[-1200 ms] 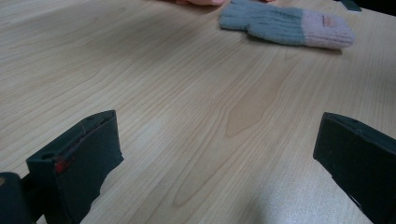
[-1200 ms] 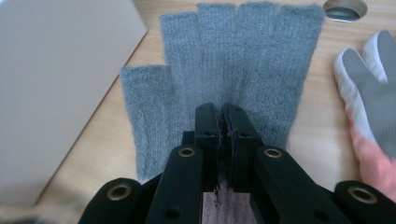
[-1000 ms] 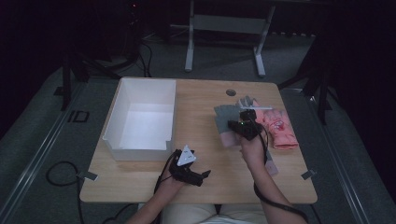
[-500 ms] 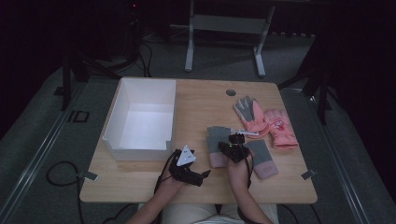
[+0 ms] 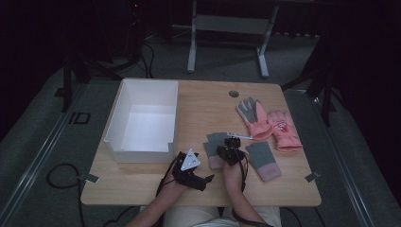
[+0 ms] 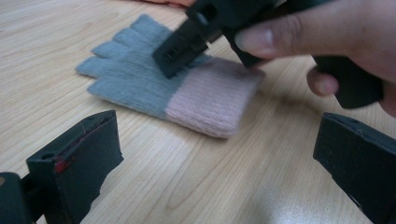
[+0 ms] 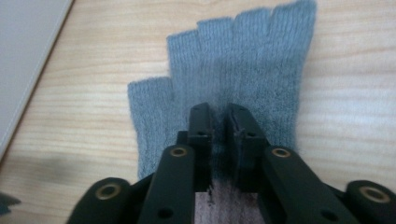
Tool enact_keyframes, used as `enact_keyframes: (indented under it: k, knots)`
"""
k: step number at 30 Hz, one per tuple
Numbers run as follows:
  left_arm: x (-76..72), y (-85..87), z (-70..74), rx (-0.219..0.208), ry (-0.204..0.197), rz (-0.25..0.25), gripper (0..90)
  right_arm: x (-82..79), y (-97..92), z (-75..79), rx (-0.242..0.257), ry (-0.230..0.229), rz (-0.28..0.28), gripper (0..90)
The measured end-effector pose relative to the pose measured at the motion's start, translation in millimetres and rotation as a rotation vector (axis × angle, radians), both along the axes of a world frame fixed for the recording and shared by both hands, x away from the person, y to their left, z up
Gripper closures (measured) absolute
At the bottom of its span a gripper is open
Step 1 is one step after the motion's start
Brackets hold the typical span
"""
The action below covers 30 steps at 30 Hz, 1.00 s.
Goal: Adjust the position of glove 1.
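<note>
- Right gripper (image 5: pixel 230 152) has come down from the far gloves to the near table edge; its jaws, a narrow slit apart, have just been opening over the grey glove (image 7: pixel 233 74), which now lies flat on the table (image 5: pixel 142 184)
- Looks like a release: glove set beside its mate (image 5: pixel 263 159)
- Left gripper (image 5: pixel 201 179) rests nearby, jaws wide apart, empty
- White box (image 5: pixel 142 149) sits left, pink gloves (image 5: pixel 269 123) behind

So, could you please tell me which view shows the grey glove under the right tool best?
The left gripper view: the grey glove lies whole, cuff included. The right gripper view hides its cuff behind the tool; the high view shows it small and partly covered.
</note>
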State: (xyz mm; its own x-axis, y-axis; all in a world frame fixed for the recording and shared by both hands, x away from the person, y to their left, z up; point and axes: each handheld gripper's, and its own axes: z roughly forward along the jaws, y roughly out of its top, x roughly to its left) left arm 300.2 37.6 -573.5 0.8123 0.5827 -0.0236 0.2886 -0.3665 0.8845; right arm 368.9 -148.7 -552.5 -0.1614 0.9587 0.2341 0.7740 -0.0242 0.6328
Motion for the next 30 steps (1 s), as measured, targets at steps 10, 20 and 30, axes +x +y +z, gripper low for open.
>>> enact_keyframes:
  k: [10, 20, 30]
  knots:
    - [1.4, -0.3, -0.1, -0.005, 0.011, -0.002, 0.5, 1.5, -21.0, 36.5, 0.043, -0.121, 0.106, 54.7]
    - [2.1, 0.0, 0.0, -0.004, 0.011, -0.018, 0.4, 9.2, -100.0, 64.9, -0.010, -0.182, 0.318, 58.0]
    - [0.7, -2.4, 0.0, 0.020, -0.003, -0.017, 0.4, 0.4, -156.5, 52.8, -0.202, -0.142, 0.508, 61.7]
